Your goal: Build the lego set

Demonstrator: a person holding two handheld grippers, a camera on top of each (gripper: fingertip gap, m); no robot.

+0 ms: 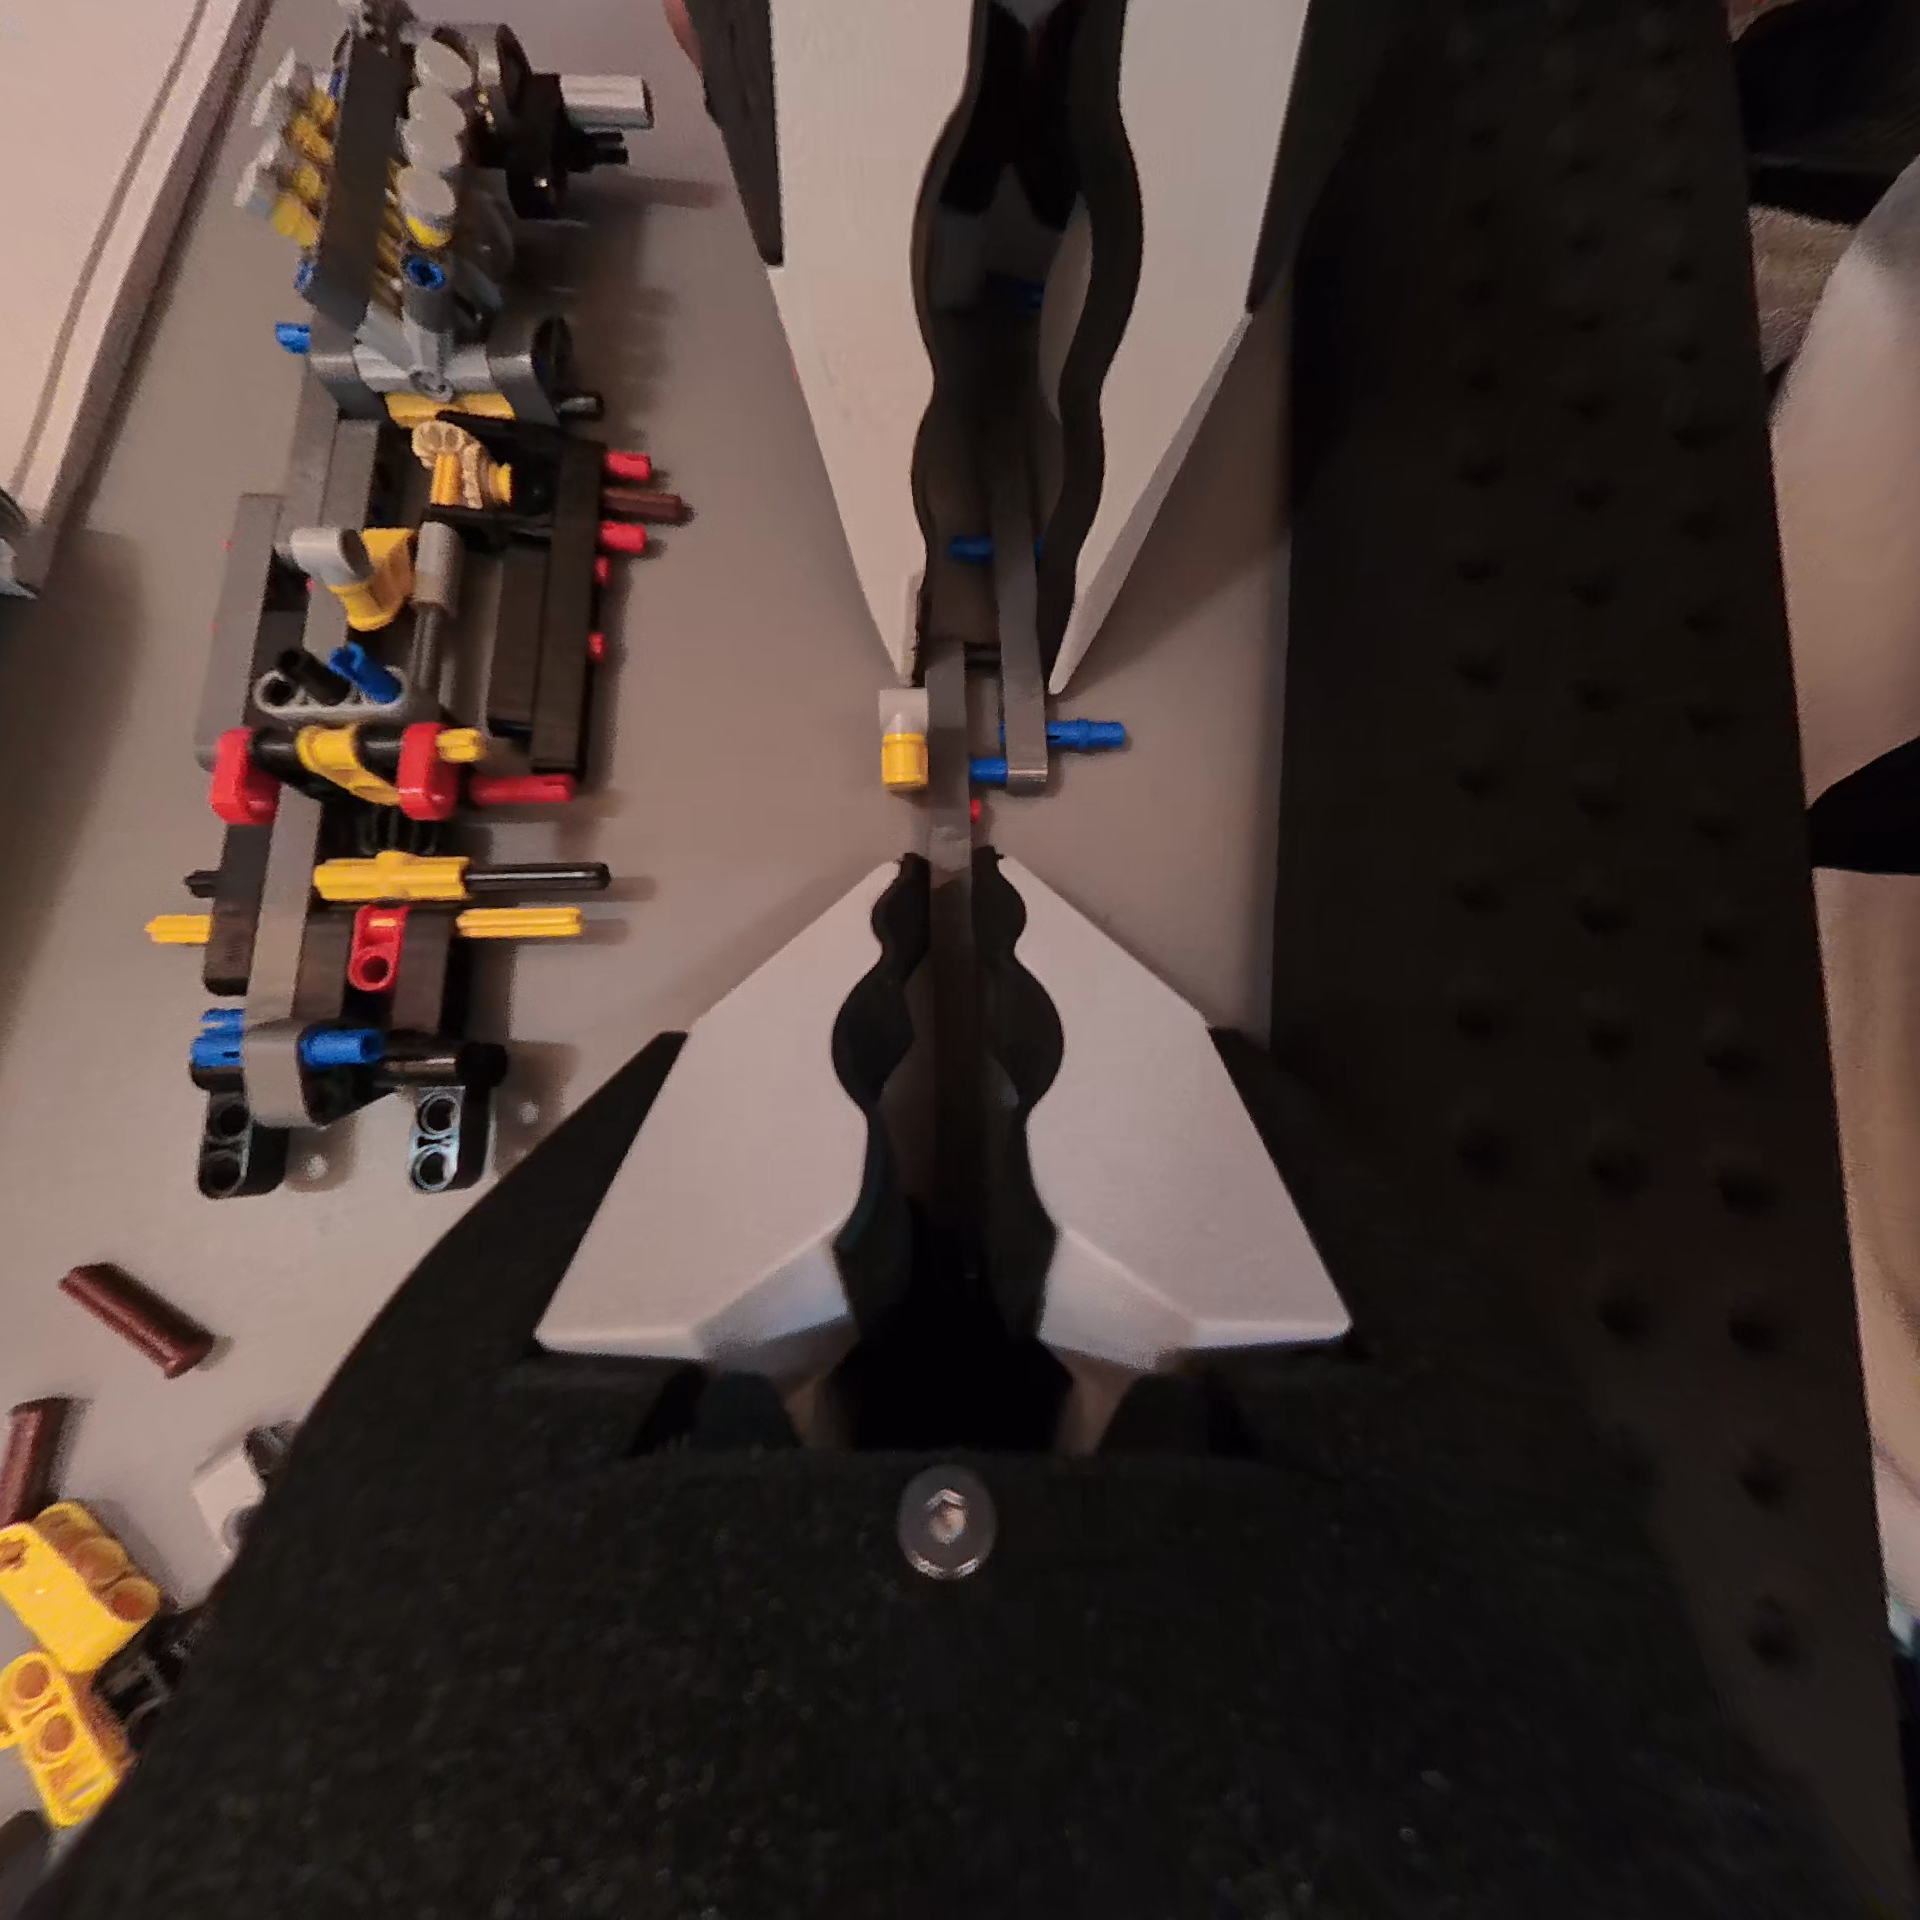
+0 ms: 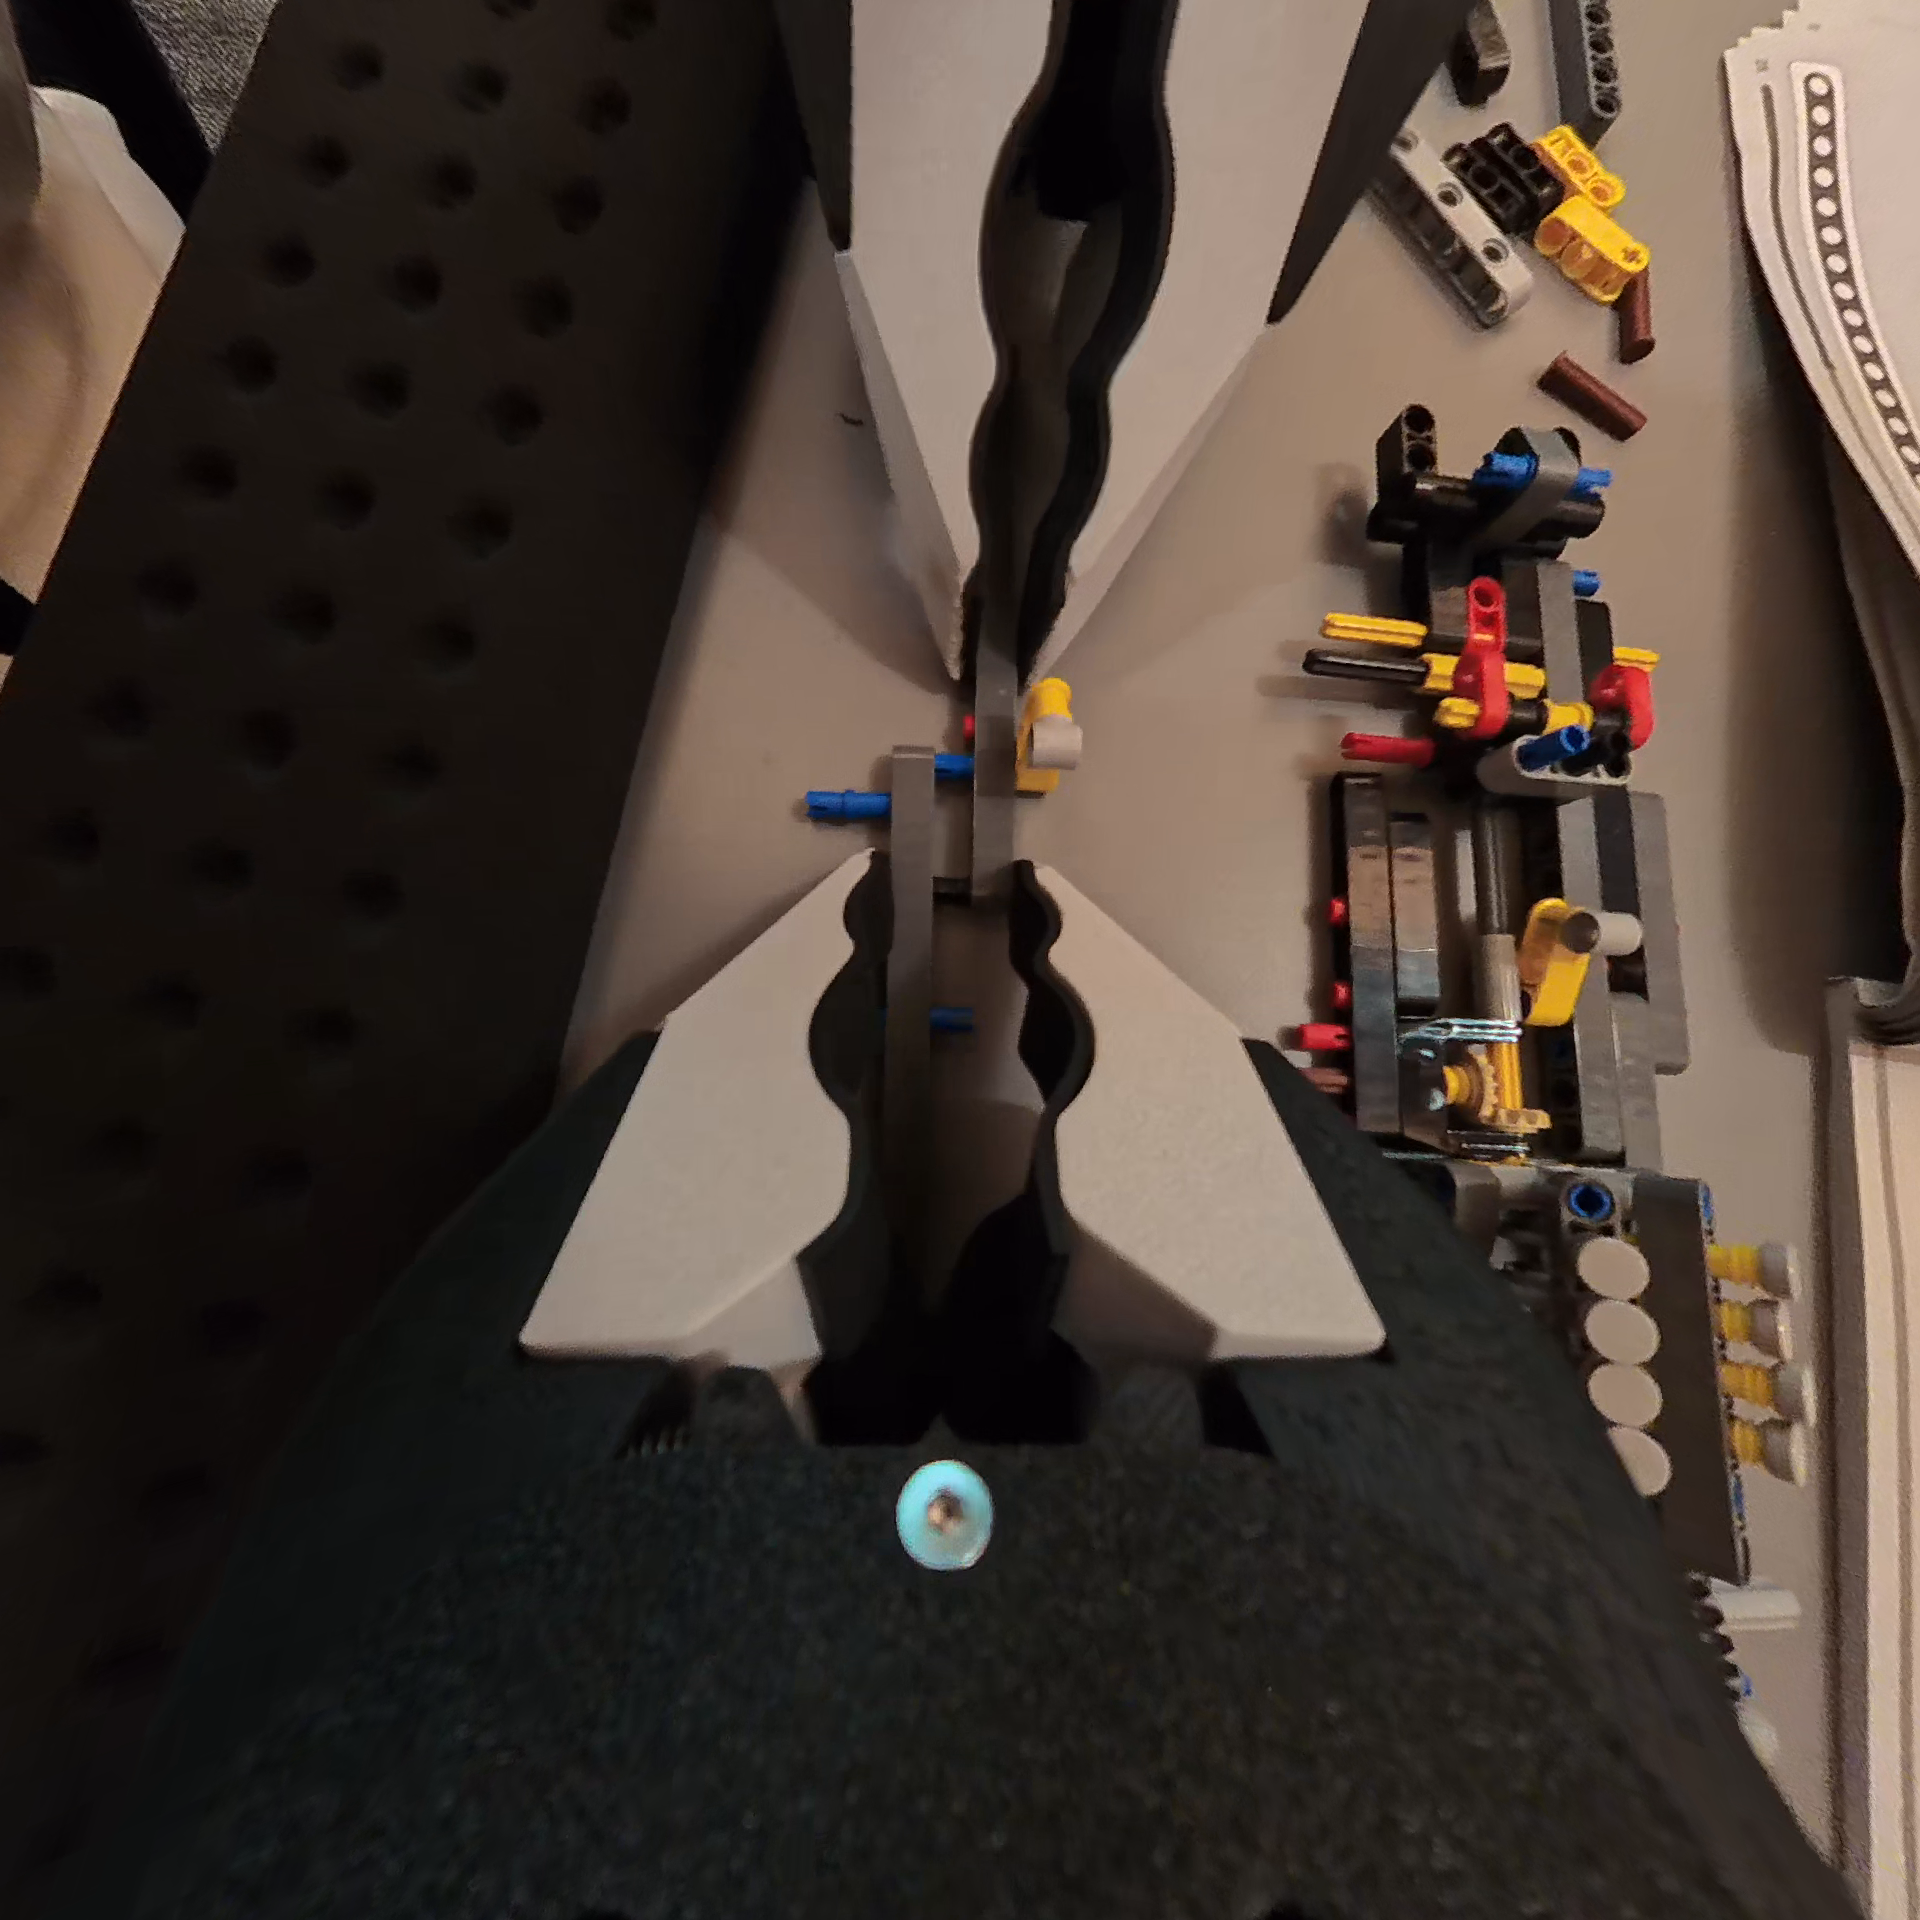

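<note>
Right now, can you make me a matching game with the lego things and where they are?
Things:
1. grey beams
2. big lego model
3. loose brown pin
4. paper instructions

Places:
A. lying alone on the table
B. table's right edge, right wrist view
C. held between both grippers
D. on the table, untouched by the jaws

Pairs: 1-C, 2-D, 3-A, 4-B

hobby desk (image 1: 748, 623), loose lego parts (image 1: 73, 1621)

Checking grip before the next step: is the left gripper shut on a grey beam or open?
Shut. The left gripper has its fingers pressed against a grey beam, no gap showing.
</note>
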